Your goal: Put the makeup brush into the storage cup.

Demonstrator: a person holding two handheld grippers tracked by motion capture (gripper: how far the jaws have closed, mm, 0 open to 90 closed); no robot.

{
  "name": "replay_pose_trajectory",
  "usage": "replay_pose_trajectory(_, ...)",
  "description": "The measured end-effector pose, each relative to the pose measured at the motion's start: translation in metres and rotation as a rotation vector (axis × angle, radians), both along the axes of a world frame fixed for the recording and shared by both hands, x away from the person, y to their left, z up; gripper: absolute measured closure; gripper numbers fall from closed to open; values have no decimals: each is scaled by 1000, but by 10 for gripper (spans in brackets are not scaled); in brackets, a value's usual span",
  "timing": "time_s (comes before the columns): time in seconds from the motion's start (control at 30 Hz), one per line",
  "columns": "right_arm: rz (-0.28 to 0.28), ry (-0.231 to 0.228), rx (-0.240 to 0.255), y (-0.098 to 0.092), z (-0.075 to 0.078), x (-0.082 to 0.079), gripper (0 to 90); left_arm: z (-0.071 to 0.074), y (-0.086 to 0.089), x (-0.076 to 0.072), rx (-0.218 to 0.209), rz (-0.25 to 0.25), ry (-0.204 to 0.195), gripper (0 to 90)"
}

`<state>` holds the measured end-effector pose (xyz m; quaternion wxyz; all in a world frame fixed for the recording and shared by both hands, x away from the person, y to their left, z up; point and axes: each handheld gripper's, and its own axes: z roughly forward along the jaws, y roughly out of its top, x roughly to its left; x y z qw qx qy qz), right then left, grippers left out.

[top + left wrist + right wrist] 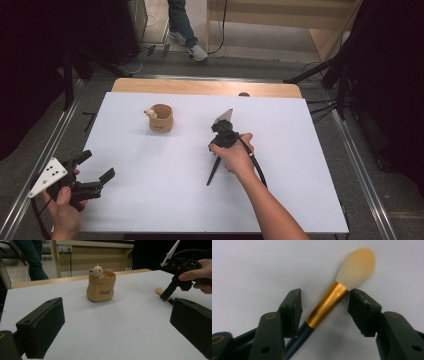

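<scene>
White table point(150, 200) filled the middle of the high view. Right gripper point(324, 305) stood at centre frame, jaws apart around the brush point(329, 303), not pressing it. Left gripper point(95, 167), lower left, gaped empty.

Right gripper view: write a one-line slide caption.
Right gripper, jaws open, straddles the gold ferrule of a makeup brush lying on the white table.

Brush point(329, 303): gold ferrule, cream bristles, dark handle; tan pot point(161, 118) w/ dark lettering
</scene>
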<state>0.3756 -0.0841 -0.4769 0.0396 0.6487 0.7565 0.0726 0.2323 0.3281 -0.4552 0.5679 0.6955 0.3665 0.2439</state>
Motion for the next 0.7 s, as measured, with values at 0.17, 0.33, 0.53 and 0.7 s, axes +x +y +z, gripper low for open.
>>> replay_pose_trajectory(0.17,-23,15,-23,2,1,1,585,0,-1,0,8,-3,2,1)
replay_pose_trajectory(0.33,-38,49,-26,7,3,4,784,0,-2,0,9,-5,2,1)
replay_pose_trajectory(0.53,-29,46,-24,7,3,4,789,-1,-4,1,10,-13,9,1)
replay_pose_trajectory(0.7,-37,26,70,-3,4,3,790,-1,-7,2,8,-20,11,1)
